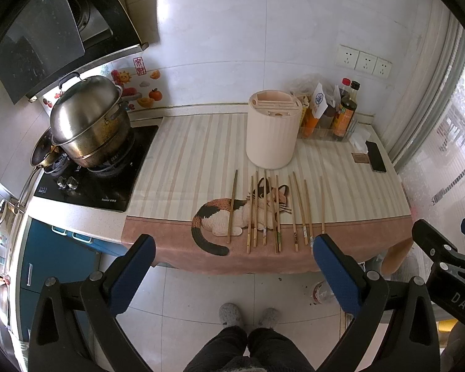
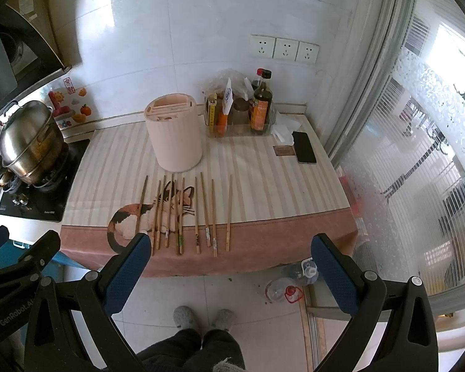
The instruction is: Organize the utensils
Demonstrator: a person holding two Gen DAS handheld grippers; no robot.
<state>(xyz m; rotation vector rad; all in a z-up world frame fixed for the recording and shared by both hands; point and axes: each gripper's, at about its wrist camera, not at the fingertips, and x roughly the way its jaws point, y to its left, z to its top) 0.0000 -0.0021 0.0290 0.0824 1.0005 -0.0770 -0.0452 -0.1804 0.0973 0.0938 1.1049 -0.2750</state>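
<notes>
Several wooden chopsticks (image 1: 274, 214) lie side by side on the cat-print tablecloth (image 1: 183, 161), pointing away from me; they also show in the right wrist view (image 2: 183, 214). Behind them stands a cream round utensil holder (image 1: 272, 131) with slots on top, also in the right wrist view (image 2: 175, 135). My left gripper (image 1: 232, 248) is open and empty, held back from the table's near edge. My right gripper (image 2: 231, 246) is open and empty, also back from the edge. The right gripper shows at the left wrist view's right side (image 1: 443, 248).
A steel pot (image 1: 90, 121) sits on the gas hob (image 1: 86, 179) at left. Sauce bottles (image 1: 344, 114) in a clear tray, tissues and a black phone (image 1: 375, 156) are at the back right. Plastic bottles (image 2: 291, 282) lie on the floor. My slippered feet (image 1: 248, 314) stand below.
</notes>
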